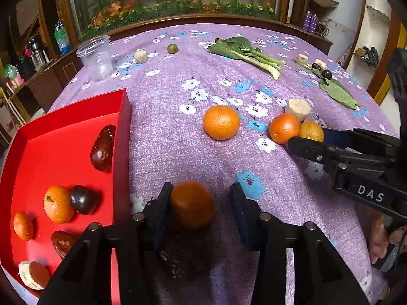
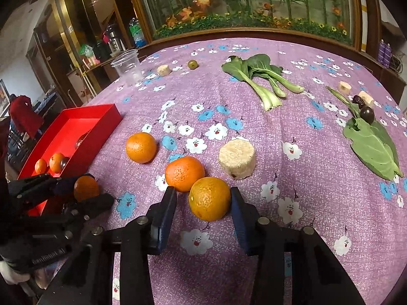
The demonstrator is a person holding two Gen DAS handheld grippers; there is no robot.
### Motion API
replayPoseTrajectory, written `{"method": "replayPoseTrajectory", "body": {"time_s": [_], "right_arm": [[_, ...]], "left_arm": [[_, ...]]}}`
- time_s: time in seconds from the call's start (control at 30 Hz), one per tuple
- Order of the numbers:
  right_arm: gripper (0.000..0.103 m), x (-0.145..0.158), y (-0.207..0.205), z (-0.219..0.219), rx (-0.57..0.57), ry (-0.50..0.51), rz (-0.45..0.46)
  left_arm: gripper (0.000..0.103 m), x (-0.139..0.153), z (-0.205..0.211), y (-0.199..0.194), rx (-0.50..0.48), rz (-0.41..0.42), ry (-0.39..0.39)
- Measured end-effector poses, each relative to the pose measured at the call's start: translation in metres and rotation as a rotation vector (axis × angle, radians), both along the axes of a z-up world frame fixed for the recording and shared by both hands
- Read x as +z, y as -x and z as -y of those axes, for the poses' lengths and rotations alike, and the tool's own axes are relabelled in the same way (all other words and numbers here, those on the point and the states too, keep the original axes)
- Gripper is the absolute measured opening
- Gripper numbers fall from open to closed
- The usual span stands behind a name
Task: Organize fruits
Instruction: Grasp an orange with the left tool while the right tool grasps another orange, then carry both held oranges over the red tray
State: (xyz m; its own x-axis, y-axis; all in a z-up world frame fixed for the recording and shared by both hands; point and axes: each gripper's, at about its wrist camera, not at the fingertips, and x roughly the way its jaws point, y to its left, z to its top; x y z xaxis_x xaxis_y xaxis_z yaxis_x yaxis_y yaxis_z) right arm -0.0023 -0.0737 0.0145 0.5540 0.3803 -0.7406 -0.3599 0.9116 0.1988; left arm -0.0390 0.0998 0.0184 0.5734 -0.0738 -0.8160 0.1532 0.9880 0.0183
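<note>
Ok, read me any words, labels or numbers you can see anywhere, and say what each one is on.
"DAS": white letters on the right hand-held gripper body, in the left wrist view.
Pale lettering on the left hand-held gripper body in the right wrist view: too blurred to read.
Bottle labels behind the table: too small.

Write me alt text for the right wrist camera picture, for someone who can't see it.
The right gripper brackets an orange on a purple flowered tablecloth, its right pad touching the fruit. Two more oranges and a pale cut chunk lie just beyond. At left, the left gripper holds another orange beside a red tray.
</note>
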Motion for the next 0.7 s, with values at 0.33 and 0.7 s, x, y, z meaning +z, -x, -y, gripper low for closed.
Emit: {"method": "replayPoseTrajectory", "body": {"time_s": [0.33, 0.7], "right_arm": [[0.033, 0.001, 0.002, 0.003, -0.017, -0.008, 0.009], [0.033, 0.020, 0.025, 0.017, -0.084, -0.020, 0.045]], "left_arm": [[0.029, 0.016, -0.017, 0.017, 0.054, 0.043, 0.085], [0.029, 0.060, -0.043, 0.066, 0.099, 0.149, 0.154]]}}
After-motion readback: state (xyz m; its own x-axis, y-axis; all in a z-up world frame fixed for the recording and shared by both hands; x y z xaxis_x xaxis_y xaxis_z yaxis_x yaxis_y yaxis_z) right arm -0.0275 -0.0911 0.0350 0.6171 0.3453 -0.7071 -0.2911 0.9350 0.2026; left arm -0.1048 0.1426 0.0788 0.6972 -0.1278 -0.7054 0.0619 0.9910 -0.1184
